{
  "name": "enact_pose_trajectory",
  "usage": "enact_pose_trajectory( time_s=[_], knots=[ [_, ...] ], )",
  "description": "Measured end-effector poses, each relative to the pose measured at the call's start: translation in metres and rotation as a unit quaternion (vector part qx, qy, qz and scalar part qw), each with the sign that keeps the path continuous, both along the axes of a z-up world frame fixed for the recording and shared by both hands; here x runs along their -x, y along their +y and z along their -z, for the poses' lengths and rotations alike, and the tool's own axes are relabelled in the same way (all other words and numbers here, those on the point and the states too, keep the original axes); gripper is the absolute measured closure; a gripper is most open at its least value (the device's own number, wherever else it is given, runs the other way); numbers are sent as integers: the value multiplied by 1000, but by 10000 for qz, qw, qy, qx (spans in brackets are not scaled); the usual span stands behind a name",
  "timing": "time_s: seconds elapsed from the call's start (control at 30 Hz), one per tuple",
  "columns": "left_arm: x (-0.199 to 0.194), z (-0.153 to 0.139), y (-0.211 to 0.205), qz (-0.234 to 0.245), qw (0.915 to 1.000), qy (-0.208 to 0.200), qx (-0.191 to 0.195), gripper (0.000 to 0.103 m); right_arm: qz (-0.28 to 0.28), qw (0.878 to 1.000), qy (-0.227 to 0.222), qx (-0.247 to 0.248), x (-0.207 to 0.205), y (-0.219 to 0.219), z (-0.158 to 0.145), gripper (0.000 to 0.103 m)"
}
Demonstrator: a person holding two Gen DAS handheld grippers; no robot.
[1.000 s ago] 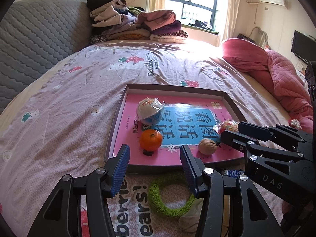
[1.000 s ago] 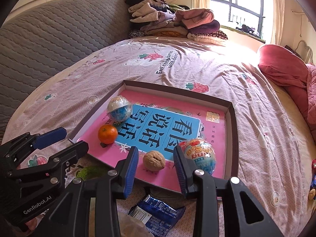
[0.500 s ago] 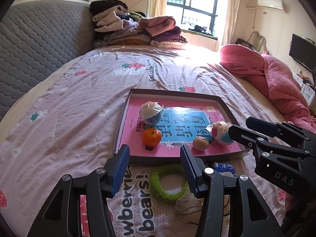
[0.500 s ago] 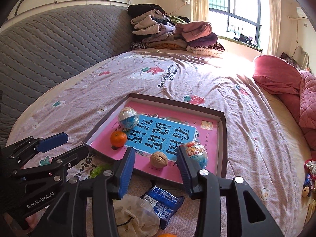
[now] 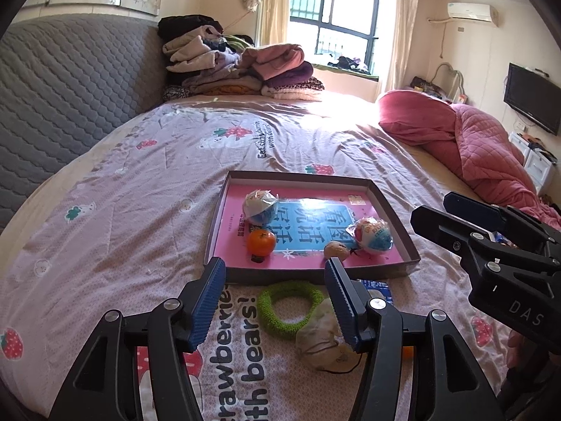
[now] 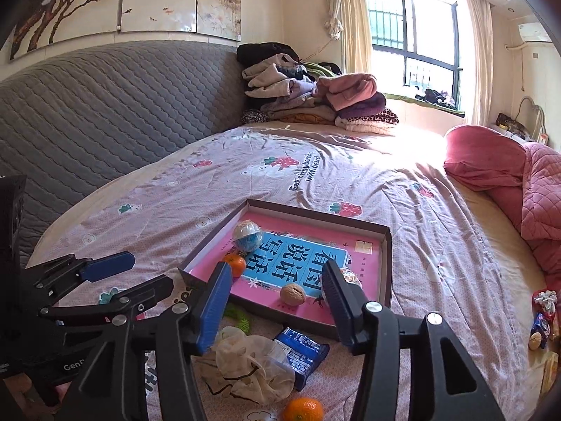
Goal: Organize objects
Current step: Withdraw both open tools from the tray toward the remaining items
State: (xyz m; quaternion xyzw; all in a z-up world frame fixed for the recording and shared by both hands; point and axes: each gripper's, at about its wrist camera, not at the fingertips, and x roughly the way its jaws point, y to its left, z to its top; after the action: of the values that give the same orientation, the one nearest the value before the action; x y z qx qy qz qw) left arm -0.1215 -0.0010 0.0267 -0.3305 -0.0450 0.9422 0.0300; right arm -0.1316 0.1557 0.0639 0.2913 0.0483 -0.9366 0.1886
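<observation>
Here, the left gripper [image 5: 275,300] hangs above the bedspread [image 5: 140,189] just short of the tray [image 5: 392,210], its jaws spread wide and holding nothing. The right gripper [image 6: 277,307] is likewise wide open and empty, positioned over the tray's near edge. The tray lies flat on the bedspread and holds four items: a blue-and-white ball [image 5: 260,204] toward the far left, a tangerine [image 5: 260,242] nearer the front, a walnut [image 5: 336,249] right of the tangerine, and a wrapped ball [image 5: 372,235] just beside the walnut. Outside the tray, against its near wall, lies a green ring [image 5: 291,305]. A crumpled bag [image 6: 252,365] rests at the ring's right side, touching it. A blue packet [image 6: 301,351] lies beside the bag, close to the tray wall. A second tangerine [image 6: 303,409] sits on the bedspread nearest the right wrist camera, apart from the tray. Folded clothes [image 5: 238,70] are stacked at the far end of the bed.
</observation>
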Motion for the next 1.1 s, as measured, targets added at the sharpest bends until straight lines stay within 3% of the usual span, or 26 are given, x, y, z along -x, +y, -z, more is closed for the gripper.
enact_pose_trajectory(
  time_s=[0.37,1.1],
  knots=[
    [-22,-16,5,51,9999,135,23,33,-13,9998,175,124,-20,9,-12,49],
    [-42,-9,18,173,9998,-71,96,32,105,9996,91,229,-44,30,-7,47]
  ],
)
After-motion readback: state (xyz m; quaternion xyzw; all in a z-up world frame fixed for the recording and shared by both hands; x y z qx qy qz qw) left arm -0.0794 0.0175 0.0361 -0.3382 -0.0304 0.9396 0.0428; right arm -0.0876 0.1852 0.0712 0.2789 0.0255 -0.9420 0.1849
